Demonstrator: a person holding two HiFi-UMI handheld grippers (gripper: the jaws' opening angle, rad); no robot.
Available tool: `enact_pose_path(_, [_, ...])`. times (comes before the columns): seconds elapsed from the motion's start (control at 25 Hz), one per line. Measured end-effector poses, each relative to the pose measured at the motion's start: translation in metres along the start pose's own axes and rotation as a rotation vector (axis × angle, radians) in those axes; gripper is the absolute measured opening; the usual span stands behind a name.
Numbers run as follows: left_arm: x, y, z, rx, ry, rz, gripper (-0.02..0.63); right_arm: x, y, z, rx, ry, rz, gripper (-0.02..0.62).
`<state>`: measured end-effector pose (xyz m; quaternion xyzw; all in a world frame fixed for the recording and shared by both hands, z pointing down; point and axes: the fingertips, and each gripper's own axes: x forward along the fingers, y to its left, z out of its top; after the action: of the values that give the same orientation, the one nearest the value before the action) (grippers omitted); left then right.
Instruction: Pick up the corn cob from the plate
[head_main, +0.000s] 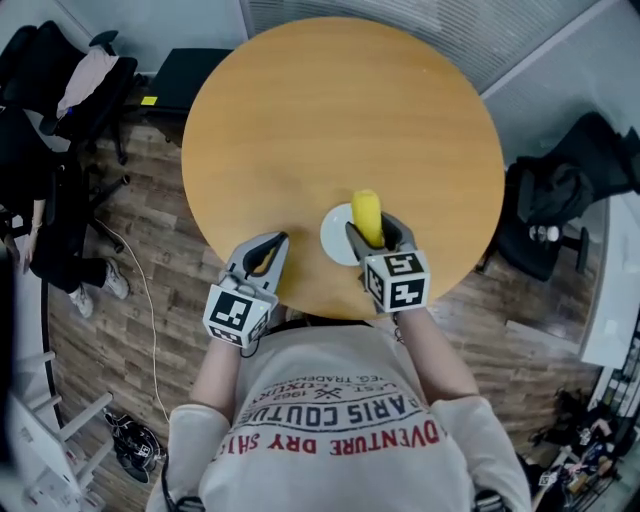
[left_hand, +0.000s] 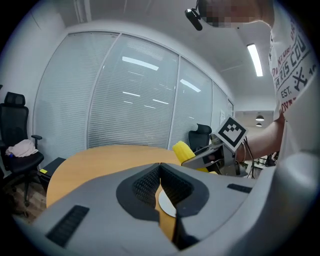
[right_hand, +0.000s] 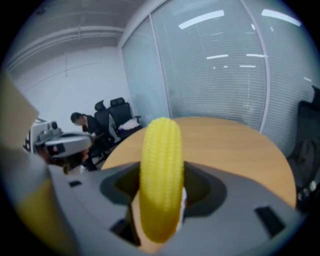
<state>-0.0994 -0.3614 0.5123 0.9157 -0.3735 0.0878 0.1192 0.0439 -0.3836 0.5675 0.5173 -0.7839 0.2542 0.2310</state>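
A yellow corn cob (head_main: 366, 214) is clamped lengthwise between the jaws of my right gripper (head_main: 372, 230), its tip pointing away from me. It hangs over the right edge of a small white plate (head_main: 335, 236) near the table's front edge. In the right gripper view the corn cob (right_hand: 160, 175) fills the gap of my right gripper (right_hand: 160, 172), with a sliver of plate (right_hand: 183, 197) behind it. My left gripper (head_main: 268, 246) is shut and empty, left of the plate. In the left gripper view the left gripper (left_hand: 160, 166) shows touching jaws, the plate (left_hand: 166, 204) below, and the corn cob (left_hand: 182, 149) raised above the table.
The round wooden table (head_main: 340, 120) holds only the plate. Office chairs (head_main: 70, 90) stand on the wood floor to the left and a dark chair (head_main: 560, 200) to the right. A seated person (right_hand: 87, 122) shows far off in the right gripper view.
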Motion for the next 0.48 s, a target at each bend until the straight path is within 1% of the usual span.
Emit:
enact_pose_path(0.12, [-0.001, -0.002, 0.016, 0.012, -0.019, -0.002, 0.035, -0.024, 0.004, 0.023, 0.002, -0.1, -0.003, 0.27])
enact_pose_path(0.48, [-0.006, -0.003, 0.072, 0.103, -0.083, -0.002, 0.035, -0.095, 0.015, 0.095, 0.01, -0.39, -0.009, 0.268])
